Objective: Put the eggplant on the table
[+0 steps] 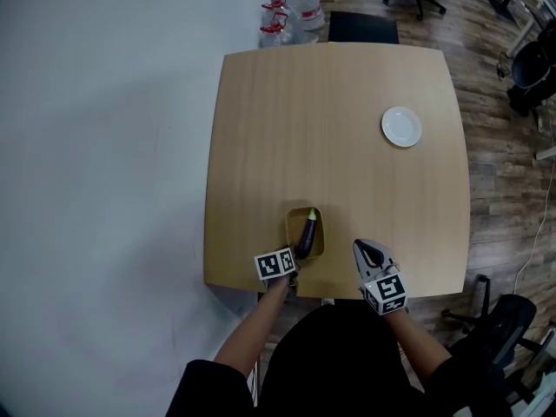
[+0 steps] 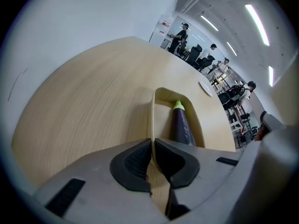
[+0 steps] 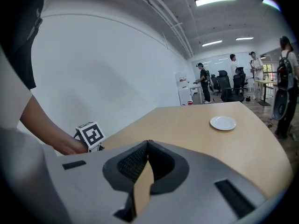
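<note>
A dark purple eggplant (image 1: 307,234) with a green stem end lies in a small tan tray (image 1: 290,229) near the front edge of the wooden table (image 1: 330,129). My left gripper (image 1: 293,276) is shut, its tips at the tray's near left corner. In the left gripper view the tray's left rim (image 2: 153,115) runs straight to the shut jaws (image 2: 152,141), with the eggplant (image 2: 182,126) just right of them. Whether the rim is pinched is unclear. To the tray's right, my right gripper (image 1: 365,250) hangs over the table edge, shut (image 3: 148,143) and empty.
A white plate (image 1: 401,127) sits at the far right of the table, also in the right gripper view (image 3: 223,122). Water bottles (image 1: 291,11) and a black chair (image 1: 363,27) stand behind the table. An office chair (image 1: 499,320) is at my right. People stand far off.
</note>
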The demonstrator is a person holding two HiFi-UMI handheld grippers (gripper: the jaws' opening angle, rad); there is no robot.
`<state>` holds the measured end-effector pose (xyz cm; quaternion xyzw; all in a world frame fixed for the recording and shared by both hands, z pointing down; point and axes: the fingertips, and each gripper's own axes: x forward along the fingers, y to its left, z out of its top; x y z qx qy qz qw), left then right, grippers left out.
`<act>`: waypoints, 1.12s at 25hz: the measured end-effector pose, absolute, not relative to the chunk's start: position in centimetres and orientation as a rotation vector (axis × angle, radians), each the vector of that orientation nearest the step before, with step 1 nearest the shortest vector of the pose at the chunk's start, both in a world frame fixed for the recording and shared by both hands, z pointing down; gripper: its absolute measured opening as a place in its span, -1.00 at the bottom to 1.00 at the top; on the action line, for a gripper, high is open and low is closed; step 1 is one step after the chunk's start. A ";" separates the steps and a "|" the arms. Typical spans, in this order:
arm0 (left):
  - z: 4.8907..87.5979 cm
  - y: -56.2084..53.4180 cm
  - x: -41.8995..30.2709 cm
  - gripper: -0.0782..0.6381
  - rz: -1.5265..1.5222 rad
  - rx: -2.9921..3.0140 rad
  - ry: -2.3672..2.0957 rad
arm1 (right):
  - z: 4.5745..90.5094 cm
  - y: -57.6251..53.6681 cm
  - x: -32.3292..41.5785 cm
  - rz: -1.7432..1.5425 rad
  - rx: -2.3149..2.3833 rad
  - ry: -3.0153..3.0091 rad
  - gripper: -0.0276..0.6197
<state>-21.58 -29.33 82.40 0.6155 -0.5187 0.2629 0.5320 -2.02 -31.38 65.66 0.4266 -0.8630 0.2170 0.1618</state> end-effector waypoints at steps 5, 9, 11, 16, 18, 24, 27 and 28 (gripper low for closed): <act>83.0 -29.8 -20.9 -0.70 0.617 1.480 -1.232 | 66.1 -32.1 -1.8 0.616 1.220 -2.449 -0.73; 83.4 -29.7 -20.0 -0.70 0.571 1.454 -1.198 | 65.8 -32.3 -1.6 0.602 1.215 -2.445 -0.73; 83.6 -30.0 -19.9 -0.62 0.536 1.444 -1.200 | 65.7 -32.4 -1.7 0.598 1.207 -2.449 -0.73; 82.9 -30.4 -19.1 -0.23 0.441 1.503 -1.170 | 65.7 -32.0 -2.1 0.583 1.173 -2.450 -0.73; 82.1 -30.1 -19.2 -0.18 0.432 1.527 -1.156 | 65.1 -31.7 -2.5 0.569 1.164 -2.461 -0.73; 77.3 -28.2 -19.5 -0.17 0.363 1.624 -1.174 | 63.1 -29.6 -2.4 0.546 1.226 -2.462 -0.73; 73.7 -26.8 -19.4 -0.18 0.325 1.698 -1.206 | 62.1 -27.9 -1.8 0.545 1.273 -2.440 -0.73; 72.4 -26.3 -19.4 -0.18 0.313 1.725 -1.218 | 61.7 -27.3 -1.6 0.541 1.284 -2.440 -0.73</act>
